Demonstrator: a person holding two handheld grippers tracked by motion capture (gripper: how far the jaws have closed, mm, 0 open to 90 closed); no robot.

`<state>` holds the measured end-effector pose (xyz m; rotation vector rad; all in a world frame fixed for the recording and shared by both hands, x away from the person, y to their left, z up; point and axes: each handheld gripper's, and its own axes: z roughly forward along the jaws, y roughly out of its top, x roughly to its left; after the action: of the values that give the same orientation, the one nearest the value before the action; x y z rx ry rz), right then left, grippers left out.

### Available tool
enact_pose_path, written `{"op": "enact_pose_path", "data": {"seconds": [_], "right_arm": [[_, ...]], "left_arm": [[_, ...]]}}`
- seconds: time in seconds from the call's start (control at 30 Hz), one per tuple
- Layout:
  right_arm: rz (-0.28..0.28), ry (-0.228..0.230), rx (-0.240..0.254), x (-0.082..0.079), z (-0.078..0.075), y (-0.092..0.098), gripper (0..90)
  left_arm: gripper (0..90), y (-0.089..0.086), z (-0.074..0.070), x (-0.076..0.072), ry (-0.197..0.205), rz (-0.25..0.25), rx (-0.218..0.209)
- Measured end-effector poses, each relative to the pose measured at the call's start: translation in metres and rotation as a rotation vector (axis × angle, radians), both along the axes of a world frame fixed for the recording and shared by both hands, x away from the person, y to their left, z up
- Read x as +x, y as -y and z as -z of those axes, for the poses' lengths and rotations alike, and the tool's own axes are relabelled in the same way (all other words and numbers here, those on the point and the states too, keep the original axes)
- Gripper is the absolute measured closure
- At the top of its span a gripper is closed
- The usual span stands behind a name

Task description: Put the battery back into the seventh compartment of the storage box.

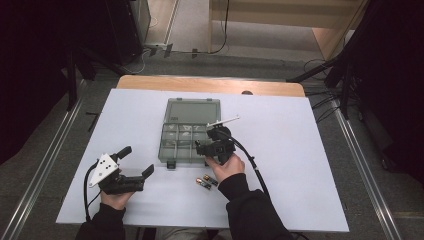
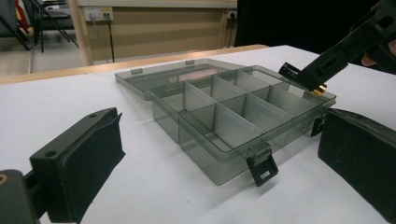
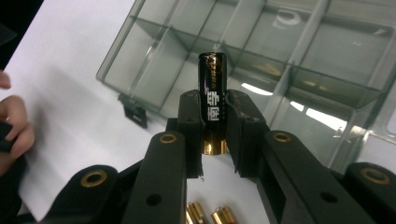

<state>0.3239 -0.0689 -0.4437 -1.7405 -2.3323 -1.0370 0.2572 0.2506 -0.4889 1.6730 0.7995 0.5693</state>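
Observation:
A clear grey compartment box (image 1: 183, 138) lies open on the white table, lid flat behind it. My right gripper (image 3: 214, 116) is shut on a black battery (image 3: 212, 93) with a gold end and holds it just over the box's near right corner (image 2: 322, 95). In the high view the right gripper (image 1: 209, 145) sits at the box's front right edge. My left gripper (image 1: 136, 161) rests open and empty on the table to the box's front left. Its two black pads (image 2: 88, 158) frame the box (image 2: 205, 149) in the left gripper view.
Two loose batteries (image 1: 206, 181) lie on the table just in front of the right hand, and their gold ends (image 3: 205, 214) show under the right gripper. The table's wooden far edge (image 1: 210, 84) runs behind the box. A hand (image 3: 11, 126) shows at the left of the right gripper view.

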Motion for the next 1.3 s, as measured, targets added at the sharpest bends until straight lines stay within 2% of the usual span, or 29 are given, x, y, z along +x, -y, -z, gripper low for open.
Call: {"op": "enact_pose_path", "data": {"seconds": [0.2,0.3,0.37,0.47,0.53,0.57,0.63,0.7,0.73,0.8,0.87,1.03,1.17,1.3], "right_arm": [[0.075,-0.032,0.065,0.004,0.002,0.003,78.0],[0.104,-0.073,0.089,0.006,0.007,0.003,77.3],[0.121,-0.067,0.085,0.006,0.009,0.002,74.0],[0.108,-0.060,0.089,0.005,0.009,0.001,69.8],[0.083,-0.054,0.093,0.003,0.007,-0.001,64.1],[0.061,-0.033,0.090,0.002,0.007,-0.001,59.6],[0.024,-0.003,0.081,-0.001,0.004,-0.002,43.2],[-0.041,0.015,0.093,-0.002,0.003,-0.001,19.0],[-0.074,0.030,0.082,-0.004,0.002,0.000,8.5],[-0.117,0.075,0.043,-0.008,-0.001,0.000,0.1],[-0.151,0.136,-0.008,-0.013,-0.005,0.000,0.0],[-0.232,0.236,-0.104,-0.024,-0.010,0.001,0.0],[-0.301,0.264,-0.109,-0.030,-0.012,0.004,0.0],[-0.343,0.302,-0.141,-0.037,-0.014,0.005,0.1]], "left_arm": [[0.0,0.000,0.000,0.000,0.002,0.002,-0.001],[0.0,0.000,0.000,0.000,0.000,0.004,-0.002],[0.0,0.000,0.000,0.000,0.001,0.006,0.000],[0.0,0.001,0.000,0.000,0.002,0.007,0.004],[0.0,0.001,0.000,0.000,0.003,0.008,0.007],[0.0,0.001,0.000,0.000,0.002,0.008,0.007],[0.0,0.001,0.000,0.000,0.002,0.007,0.005],[0.0,0.001,0.000,0.000,0.003,0.007,0.008],[0.0,0.001,0.000,0.000,0.003,0.007,0.007],[0.0,0.001,0.000,0.000,0.003,0.007,0.007],[0.0,0.001,0.000,0.000,0.003,0.006,0.008],[0.0,0.001,0.000,0.000,0.003,0.007,0.010],[0.0,0.001,0.000,0.000,0.002,0.007,0.011],[0.0,0.001,0.000,0.000,0.001,0.008,0.012]]}}
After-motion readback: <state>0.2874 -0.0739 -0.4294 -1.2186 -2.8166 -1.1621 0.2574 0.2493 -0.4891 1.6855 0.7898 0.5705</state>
